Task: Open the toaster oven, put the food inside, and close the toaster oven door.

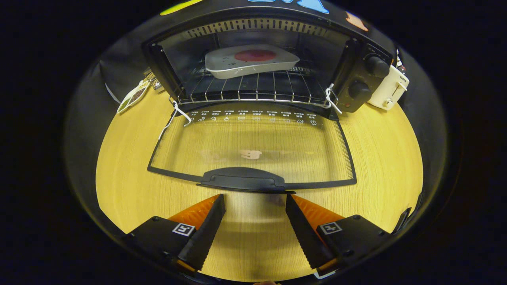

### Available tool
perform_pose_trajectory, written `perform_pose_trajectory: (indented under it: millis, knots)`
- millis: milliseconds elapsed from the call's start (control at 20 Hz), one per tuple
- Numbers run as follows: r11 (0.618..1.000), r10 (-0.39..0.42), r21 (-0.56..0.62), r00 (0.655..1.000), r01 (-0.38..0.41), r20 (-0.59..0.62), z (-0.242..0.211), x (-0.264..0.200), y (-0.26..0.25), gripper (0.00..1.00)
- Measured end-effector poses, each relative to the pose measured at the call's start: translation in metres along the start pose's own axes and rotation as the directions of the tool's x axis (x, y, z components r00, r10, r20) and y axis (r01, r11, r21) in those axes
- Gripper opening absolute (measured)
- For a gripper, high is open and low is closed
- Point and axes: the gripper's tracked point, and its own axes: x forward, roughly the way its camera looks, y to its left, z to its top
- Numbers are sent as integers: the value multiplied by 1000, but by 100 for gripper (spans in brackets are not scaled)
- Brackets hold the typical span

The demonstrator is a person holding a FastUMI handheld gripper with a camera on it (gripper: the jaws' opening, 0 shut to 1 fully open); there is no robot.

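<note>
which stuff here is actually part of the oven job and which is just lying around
Part of the job:
- black toaster oven, glass door dropped open
- grey plate of red food on the wire rack
- tool, open, just short of the black door handle

Lying about:
- cream pop-up toaster beside the oven
- small printed packet on the wooden table

Black toaster oven (356, 79) door (253, 146) flat open, plated food (251, 60) on rack

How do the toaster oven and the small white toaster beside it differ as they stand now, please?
The toaster oven is black and wide; the toaster is white and much smaller. The oven's glass door lies open, with a plate of food on its rack; the toaster holds nothing visible. Both stand on the wooden table, beyond the open gripper.
</note>
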Motion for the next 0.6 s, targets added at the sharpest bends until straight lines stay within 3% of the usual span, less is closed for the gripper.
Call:
perform_pose_trajectory:
  millis: [350,600]
  knots:
    - [999,1,40,1000,-2,12,7,-5,1,98]
    - [999,30,30,997,-32,72,14,-33,1,98]
